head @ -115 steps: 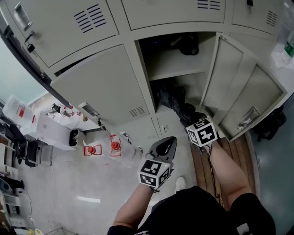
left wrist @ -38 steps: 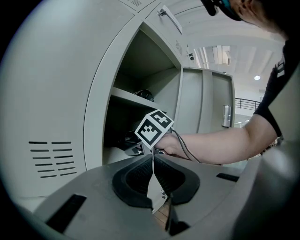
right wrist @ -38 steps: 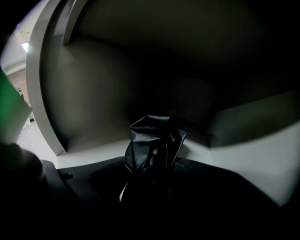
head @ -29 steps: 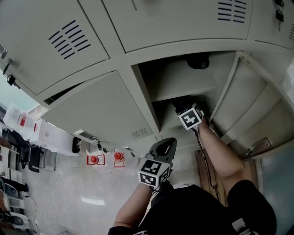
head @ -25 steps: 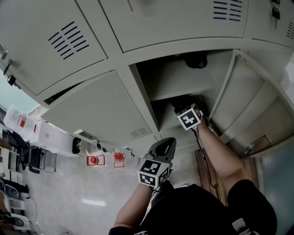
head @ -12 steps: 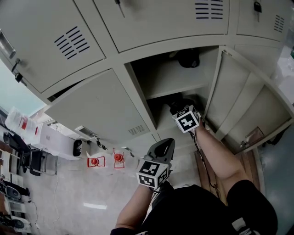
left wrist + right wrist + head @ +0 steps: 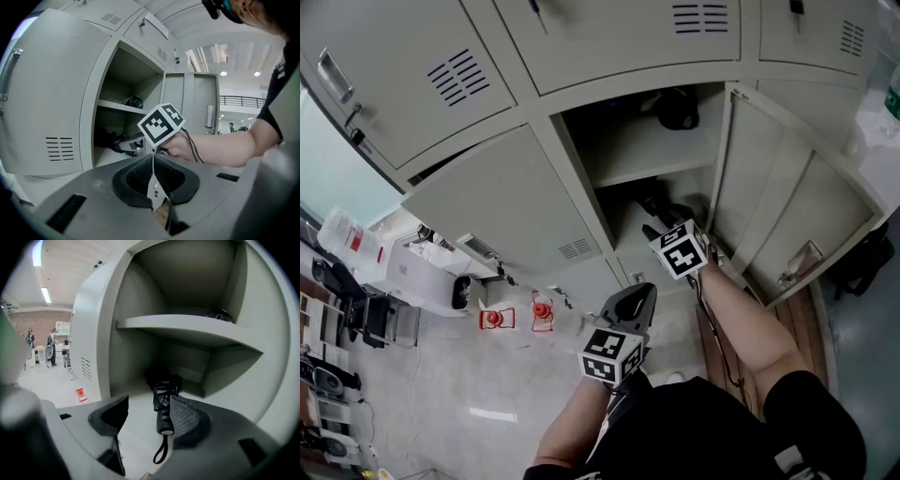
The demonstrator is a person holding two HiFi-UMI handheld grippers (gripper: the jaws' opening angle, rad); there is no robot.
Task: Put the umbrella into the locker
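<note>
While the locker (image 7: 574, 164) stands with its door (image 7: 773, 192) wide open, a shelf (image 7: 187, 331) splits it in two. Under that shelf the umbrella (image 7: 163, 397) lies folded on the locker floor (handle and strap toward you). Your right tongs (image 7: 149, 404) are spread at the opening, with the handle between the jaws and just beside one, not pinched. Your left tongs (image 7: 153, 159) hang lower, outside the locker, pressed together on nothing.

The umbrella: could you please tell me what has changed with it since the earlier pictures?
The right gripper pushed the umbrella into the locker's lower compartment, let go and drew back; the umbrella lies there now. The left gripper and open door are unchanged.
</note>
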